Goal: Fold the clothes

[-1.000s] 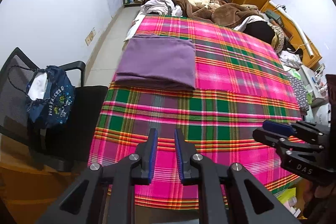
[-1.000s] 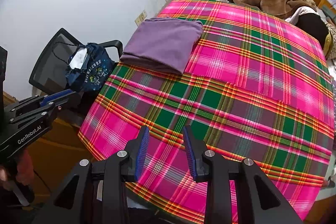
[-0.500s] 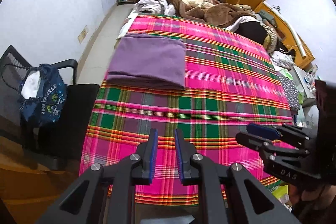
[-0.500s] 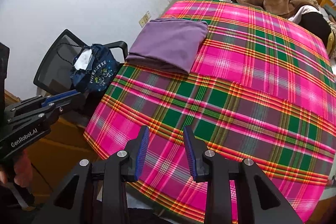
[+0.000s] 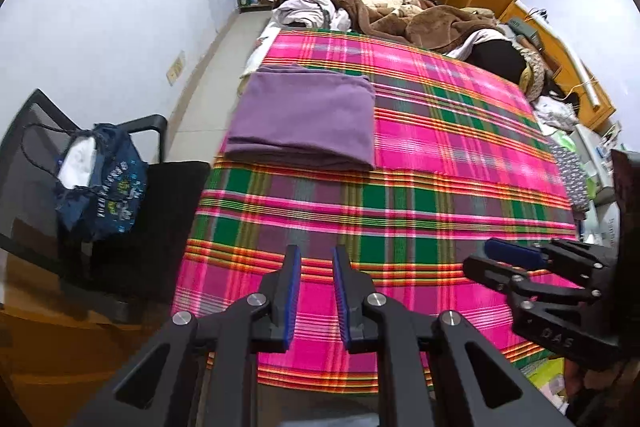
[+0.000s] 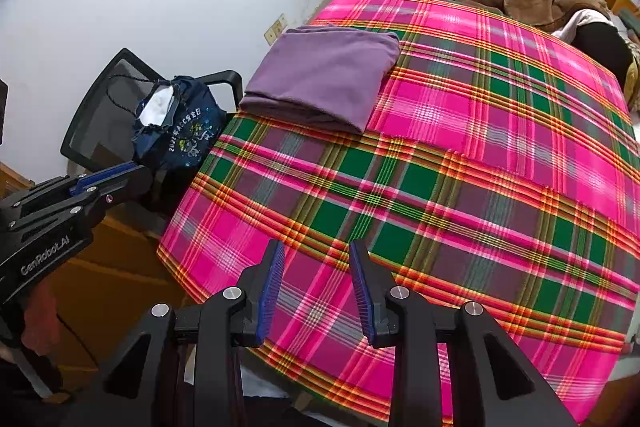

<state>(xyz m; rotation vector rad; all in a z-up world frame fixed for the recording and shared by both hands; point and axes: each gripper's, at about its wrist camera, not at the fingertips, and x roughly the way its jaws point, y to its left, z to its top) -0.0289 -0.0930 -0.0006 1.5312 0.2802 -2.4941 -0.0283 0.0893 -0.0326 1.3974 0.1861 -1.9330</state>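
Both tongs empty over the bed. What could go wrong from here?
1. The folded purple garment lies at the plaid sheet's left edge, so a nudge might slide it off.
2. Closing the left tongs or right tongs low may pinch the sheet instead.

Black tongs (image 5: 316, 291) with blue ribbed pads (image 6: 269, 291), silver screws, white lettering.

Left claw (image 5: 316, 291) level, fingers slightly parted and empty, right claw (image 6: 316, 291) alongside, wider gap, empty
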